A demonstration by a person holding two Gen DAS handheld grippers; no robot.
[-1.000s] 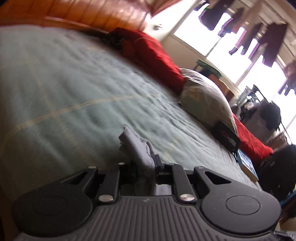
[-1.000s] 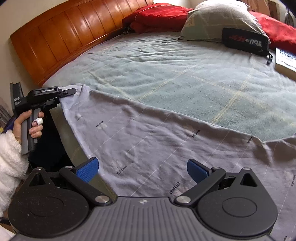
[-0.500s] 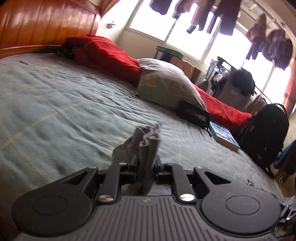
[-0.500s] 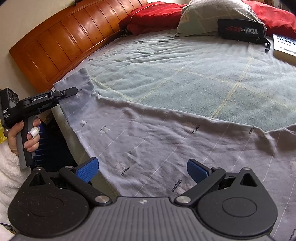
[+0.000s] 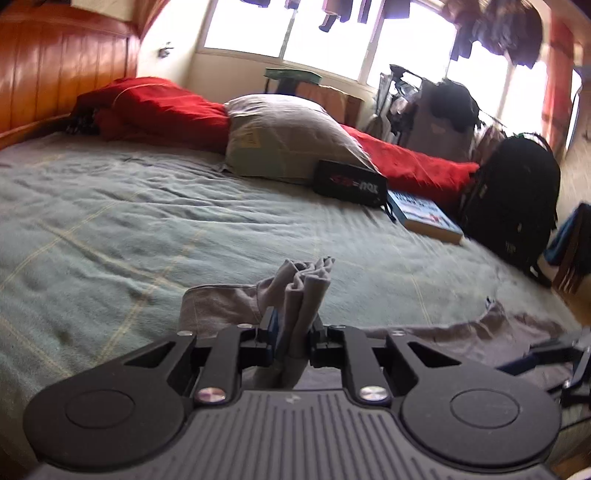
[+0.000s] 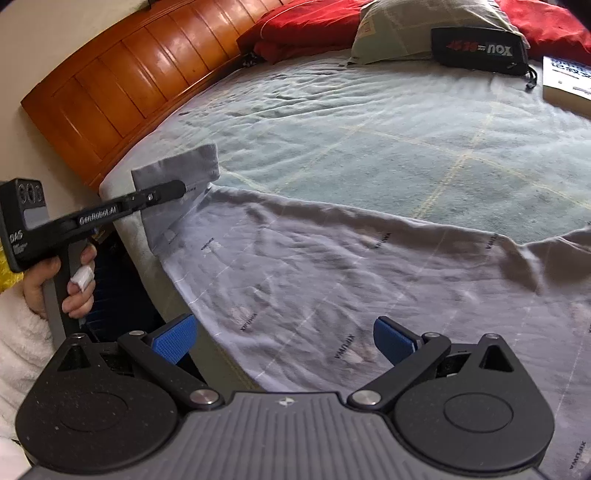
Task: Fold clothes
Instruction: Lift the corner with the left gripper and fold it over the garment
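Holding the sleeve (image 6: 177, 184) of a grey garment (image 6: 351, 266) in our left gripper (image 5: 291, 341), we keep it lifted off the bed (image 6: 351, 129), near the corner by the wooden headboard (image 6: 122, 85). The two black fingers (image 5: 321, 341) of this gripper are almost pressed together and pinch a bunched part of the cloth; in the left wrist view the fabric stands up between them in a few folds. We judge that the sleeve is raised this way so it can be carried over the body of the garment, which is the usual first fold.

The garment itself lies spread flat along the near edge of the bed, with thin white lines and small printed words on it. Its far edge runs across the green checked blanket, and the near part hangs a little over the mattress side. Laying it flat like this makes the folding lines easy to find.

Our right gripper (image 6: 284, 338) hovers low over the middle of the garment. Its blue-padded fingers (image 6: 173, 338) are spread wide and nothing is between them. We think it waits there to press the cloth down or to take another edge, so the body does not slide when the sleeve comes across.

At the far side of the bed are a pillow (image 6: 402, 33), a red quilt (image 6: 306, 26), a black case (image 6: 480, 50) and a book (image 6: 565, 81), all well apart from the garment, so they leave room for the work.
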